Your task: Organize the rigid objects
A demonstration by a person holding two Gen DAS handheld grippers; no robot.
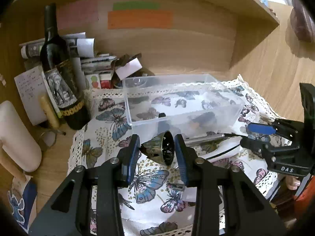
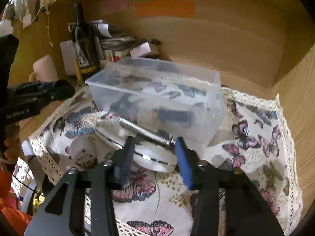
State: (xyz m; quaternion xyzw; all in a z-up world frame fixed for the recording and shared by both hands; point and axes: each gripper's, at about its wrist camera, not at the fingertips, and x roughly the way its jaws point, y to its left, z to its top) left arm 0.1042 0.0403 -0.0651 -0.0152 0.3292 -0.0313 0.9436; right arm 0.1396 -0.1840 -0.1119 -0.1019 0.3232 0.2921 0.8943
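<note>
On the butterfly cloth (image 2: 254,157), in front of the clear box (image 1: 226,106), a job only partly done. Already inside the box: a few dark things (image 1: 202,118), too blurry to name. Not yet inside: a small metal cup (image 1: 166,149), a silver tube (image 2: 143,130) and a flat white thing (image 2: 155,159).

Pinched in the left claw (image 1: 157,147), with a finger touching each side: the metal cup, close to the near wall of the box. Probably next to go in, with just a lift over the rim and a drop.

Around the white thing, with the tube's end lying on top of it: the right claw (image 2: 154,149), jaws wide apart. Hard to tell if squeezing or only reaching, because of blur. So at least three things left to put away.
</note>
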